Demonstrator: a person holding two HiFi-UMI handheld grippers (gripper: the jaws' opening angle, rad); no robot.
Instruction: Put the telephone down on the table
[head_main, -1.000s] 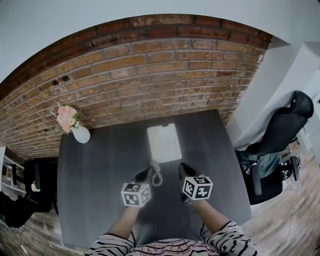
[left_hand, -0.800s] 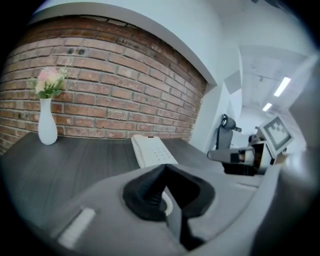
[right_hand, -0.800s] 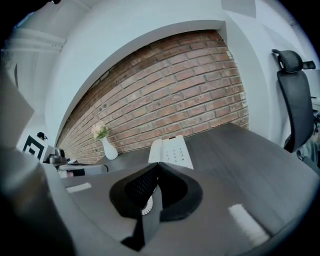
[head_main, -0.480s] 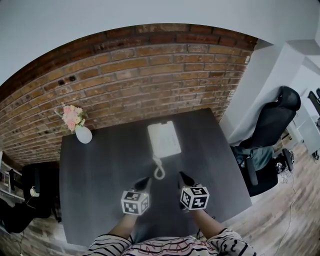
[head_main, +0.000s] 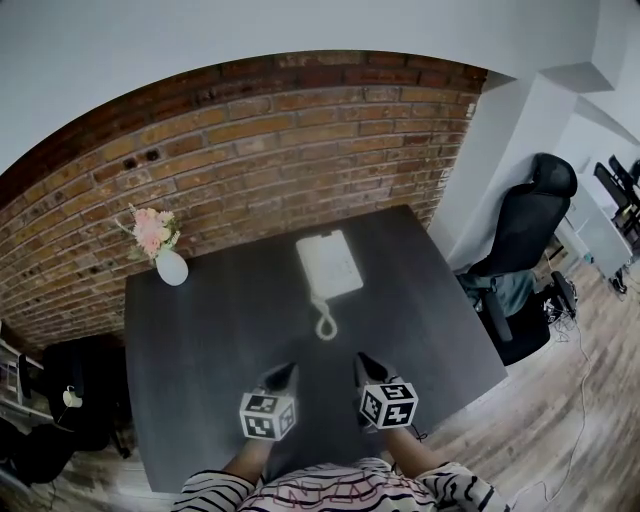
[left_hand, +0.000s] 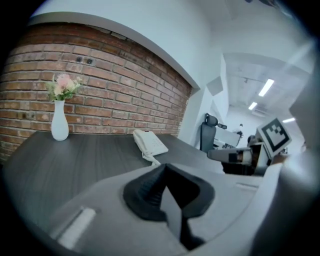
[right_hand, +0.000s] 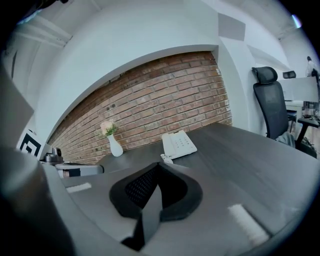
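A white telephone (head_main: 328, 264) lies flat on the dark table (head_main: 200, 340) near the brick wall, its coiled cord (head_main: 325, 322) trailing toward me. It also shows in the left gripper view as the telephone (left_hand: 149, 142) and in the right gripper view as the telephone (right_hand: 178, 143). My left gripper (head_main: 283, 375) and right gripper (head_main: 367, 366) hover side by side over the table's near part, well short of the phone. Both are shut with nothing between their jaws, as seen at the left gripper (left_hand: 165, 172) and right gripper (right_hand: 156, 175).
A white vase of pink flowers (head_main: 160, 247) stands at the table's far left corner. A brick wall (head_main: 250, 150) backs the table. A black office chair (head_main: 520, 250) sits off the right side. Wooden floor (head_main: 560, 400) lies beyond the right edge.
Both grippers have drawn back from the telephone toward me, together. The gap between them and the cord has grown. The telephone stays put on the table.
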